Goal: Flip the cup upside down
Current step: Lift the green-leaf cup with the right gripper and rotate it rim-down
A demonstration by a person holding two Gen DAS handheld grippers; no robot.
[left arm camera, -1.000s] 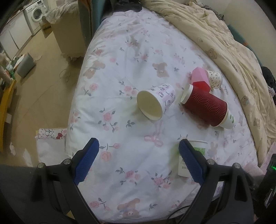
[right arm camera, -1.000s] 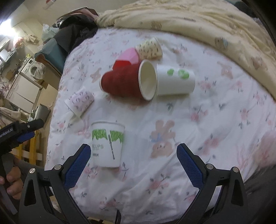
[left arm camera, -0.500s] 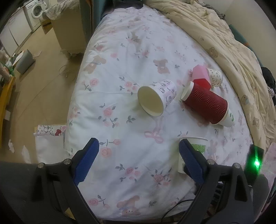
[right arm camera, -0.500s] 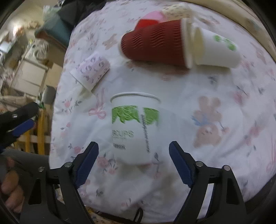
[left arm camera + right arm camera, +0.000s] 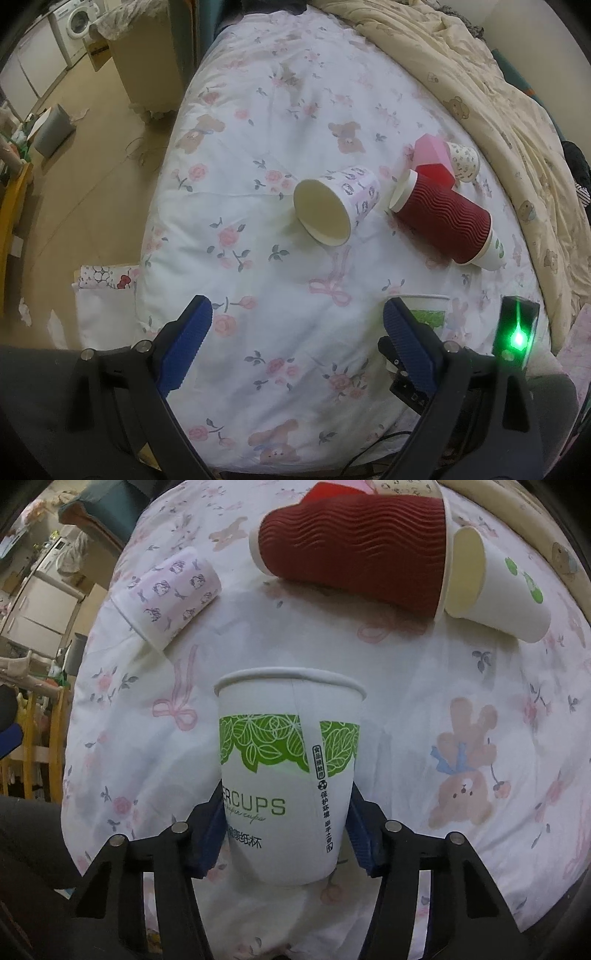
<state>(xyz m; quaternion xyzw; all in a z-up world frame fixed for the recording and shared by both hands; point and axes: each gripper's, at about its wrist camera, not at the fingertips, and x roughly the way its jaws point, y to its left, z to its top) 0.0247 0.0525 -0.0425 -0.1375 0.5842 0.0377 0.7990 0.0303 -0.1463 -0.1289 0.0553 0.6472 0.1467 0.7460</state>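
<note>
A white paper cup with a green leaf band (image 5: 288, 775) stands upright on the floral bed cover. My right gripper (image 5: 286, 834) is shut on the cup's lower half, blue pads pressed against both sides. The cup's rim also shows in the left wrist view (image 5: 428, 310), behind my right finger there. My left gripper (image 5: 295, 347) is open and empty, low over the near part of the bed.
Other cups lie on their sides on the bed: a lilac-print cup (image 5: 340, 206), a ribbed red cup (image 5: 443, 218), a green-dotted white cup (image 5: 495, 587), a small patterned cup (image 5: 463, 160), a pink cup (image 5: 430, 151). A beige duvet (image 5: 480, 74) lies at right. Floor lies at left.
My right gripper moved in toward the green-banded cup and closed on it. My left gripper stayed open and barely moved.
</note>
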